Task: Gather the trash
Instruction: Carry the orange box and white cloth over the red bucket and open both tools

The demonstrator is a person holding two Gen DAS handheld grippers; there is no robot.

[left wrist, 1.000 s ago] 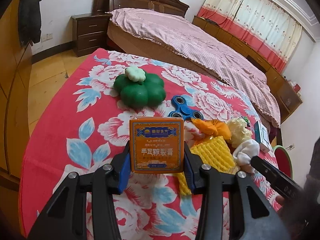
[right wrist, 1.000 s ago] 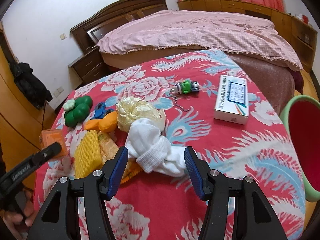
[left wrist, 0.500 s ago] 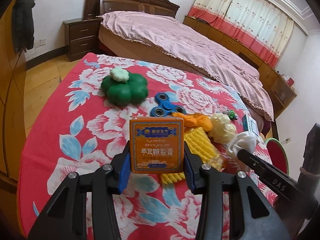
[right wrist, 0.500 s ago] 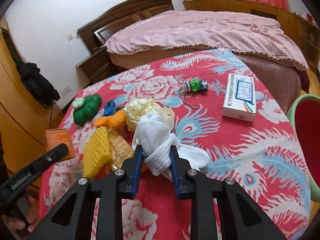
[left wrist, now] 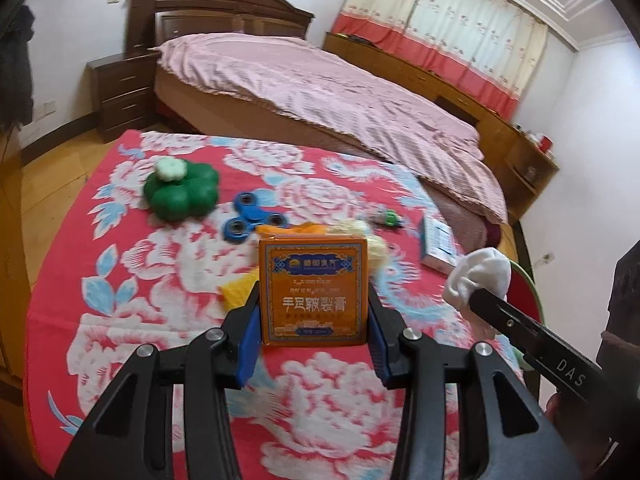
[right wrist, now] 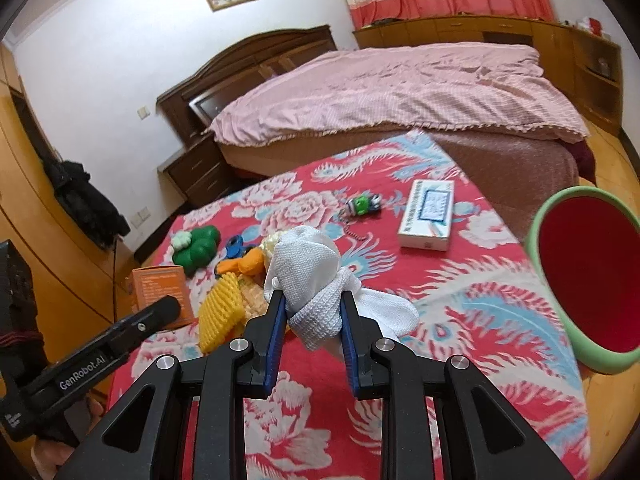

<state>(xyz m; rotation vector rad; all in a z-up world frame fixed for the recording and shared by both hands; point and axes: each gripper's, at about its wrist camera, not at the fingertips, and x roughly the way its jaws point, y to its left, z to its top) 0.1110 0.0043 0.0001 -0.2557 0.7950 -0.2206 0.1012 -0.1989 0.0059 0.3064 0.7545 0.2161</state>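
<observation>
Your left gripper [left wrist: 313, 314] is clamped on the orange box [left wrist: 313, 292] and your right gripper [right wrist: 312, 314] pinches the white cloth wad [right wrist: 308, 276], both raised clear of the red floral table [right wrist: 460, 320], probably for carrying to the green bin [right wrist: 560, 320] at three o'clock. Half a second ago the wad sat lower over the pile; at eleven o'clock the yellow foam net [right wrist: 220, 312] is untouched.

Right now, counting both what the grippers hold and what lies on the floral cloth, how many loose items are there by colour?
Orange: 2, orange box, orange wrapper
White: 2, white cloth, white carton
Green: 2, green clover toy, green keychain
Yellow: 2, yellow foam net, pale crumpled wad
Blue: 1, blue spinner
Total: 9
</observation>
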